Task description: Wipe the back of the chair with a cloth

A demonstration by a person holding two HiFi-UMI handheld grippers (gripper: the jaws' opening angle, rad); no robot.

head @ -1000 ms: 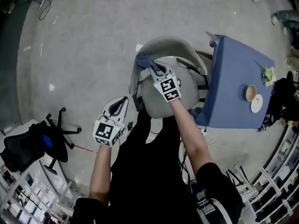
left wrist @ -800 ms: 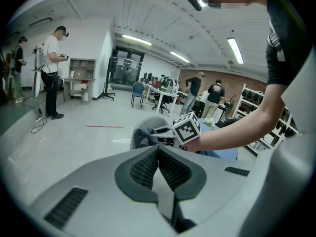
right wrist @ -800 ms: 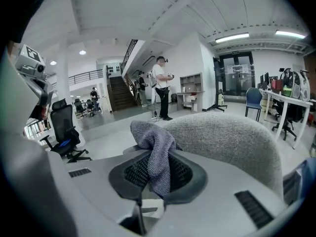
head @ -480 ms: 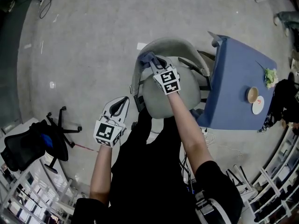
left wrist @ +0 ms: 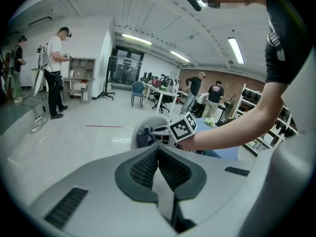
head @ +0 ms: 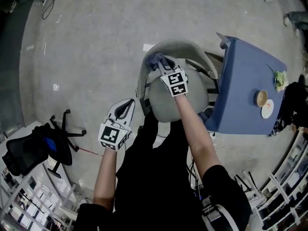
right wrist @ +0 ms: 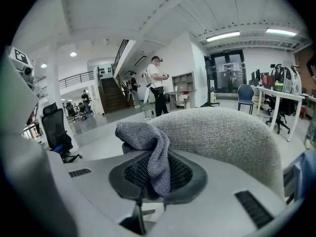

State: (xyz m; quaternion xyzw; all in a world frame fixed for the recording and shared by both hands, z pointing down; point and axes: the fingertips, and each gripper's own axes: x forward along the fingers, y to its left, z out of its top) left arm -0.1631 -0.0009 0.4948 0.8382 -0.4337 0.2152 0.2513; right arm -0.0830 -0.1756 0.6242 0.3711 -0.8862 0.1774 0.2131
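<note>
1. The person's left gripper point(head: 126, 106) hangs low beside the body, clear of the chair, its jaws pressed together with nothing between them.
2. With the arm stretched over the seat, the right gripper point(head: 162, 64) has its jaws clamped on a grey cloth point(right wrist: 150, 147), which drapes over them in a bunch.
3. The cloth sits at the left part of the top rim of the grey chair's point(head: 179, 46) curved backrest.
4. Just beside the chair, on its right, stands a blue table point(head: 240, 81) bearing a cup point(head: 260, 98) and a plate point(head: 266, 109).
5. A black office chair point(head: 29, 150) sits well apart on the floor to the left.
</note>
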